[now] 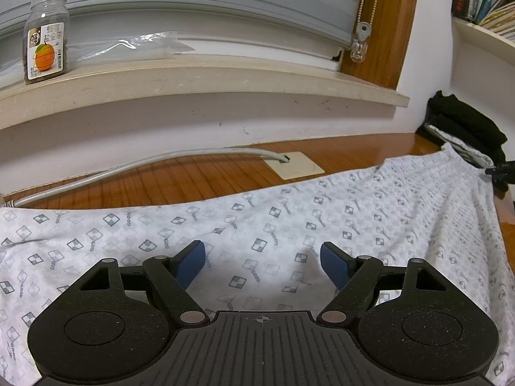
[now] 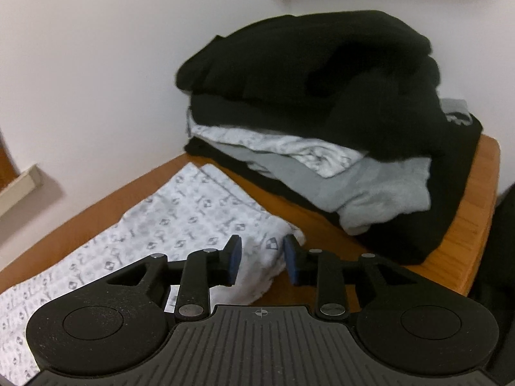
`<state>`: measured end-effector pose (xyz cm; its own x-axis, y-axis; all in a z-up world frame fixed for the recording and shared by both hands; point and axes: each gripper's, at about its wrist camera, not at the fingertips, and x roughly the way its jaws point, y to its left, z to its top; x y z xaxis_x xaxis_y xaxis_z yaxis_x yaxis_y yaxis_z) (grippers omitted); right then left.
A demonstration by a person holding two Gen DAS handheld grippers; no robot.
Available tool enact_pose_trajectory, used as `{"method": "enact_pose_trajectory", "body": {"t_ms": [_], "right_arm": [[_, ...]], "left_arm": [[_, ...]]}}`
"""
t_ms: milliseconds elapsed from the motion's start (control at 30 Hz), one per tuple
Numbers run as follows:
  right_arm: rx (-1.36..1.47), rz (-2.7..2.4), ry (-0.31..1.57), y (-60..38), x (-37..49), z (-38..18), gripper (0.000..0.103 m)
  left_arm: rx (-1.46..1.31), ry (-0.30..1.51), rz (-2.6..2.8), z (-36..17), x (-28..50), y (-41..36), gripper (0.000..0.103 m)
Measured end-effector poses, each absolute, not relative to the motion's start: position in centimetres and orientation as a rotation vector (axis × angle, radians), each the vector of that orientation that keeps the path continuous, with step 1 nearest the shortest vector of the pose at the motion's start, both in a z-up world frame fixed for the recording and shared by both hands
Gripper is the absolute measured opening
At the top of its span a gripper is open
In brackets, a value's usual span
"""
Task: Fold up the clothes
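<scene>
Left wrist view: the left gripper (image 1: pixel 262 257) hangs over a white patterned garment (image 1: pixel 289 218), its blue-padded jaws spread wide with nothing between them. The garment lies flat across a wooden table (image 1: pixel 199 173), reaching from the left edge of the view to the far right, where it narrows towards a stack of clothes (image 1: pixel 463 125). Behind the garment, a grey cable (image 1: pixel 128 165) runs along the table to a pale square plate (image 1: pixel 297 164). Above is a stone sill (image 1: pixel 193 77) with a clear jar (image 1: pixel 46 35) on its left end, and a lowered blind (image 1: pixel 193 6) behind.

Right wrist view: the right gripper (image 2: pixel 261 259) has its jaws partly apart, astride the garment's (image 2: pixel 180 222) near corner; the pads do not appear to press on it. Just beyond, the stack (image 2: pixel 322 96) sits on the table (image 2: pixel 463 212), with black items on top and grey and white layers beneath, against a white wall (image 2: pixel 96 48).
</scene>
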<state>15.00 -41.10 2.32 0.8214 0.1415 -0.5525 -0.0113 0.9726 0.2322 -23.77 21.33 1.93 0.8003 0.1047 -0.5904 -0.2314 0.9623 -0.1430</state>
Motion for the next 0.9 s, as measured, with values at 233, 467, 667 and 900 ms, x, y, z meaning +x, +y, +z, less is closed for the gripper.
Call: {"method": "enact_pose_trajectory", "body": {"t_ms": [233,467,667,900], "right_arm": [[0.237,0.070,0.617,-40.9,15.4,2.1,0.010],[0.197,0.241,0.481,-37.3,12.3,6.2,0.004],[0.136,0.565,0.420,-28.9,7.1,8.9,0.004],[-0.081,0.887,0.513,-17.8,0.2,4.4,0.004]], "left_arm": [[-0.214,0.617,0.183,2.0,-23.9,21.3,0.082],[-0.211,0.619,0.185,2.0,-23.8,21.3,0.082],[-0.211,0.616,0.186,2.0,-23.8,21.4,0.082],[-0.234,0.564,0.145,3.4,-23.1,19.8,0.082]]}}
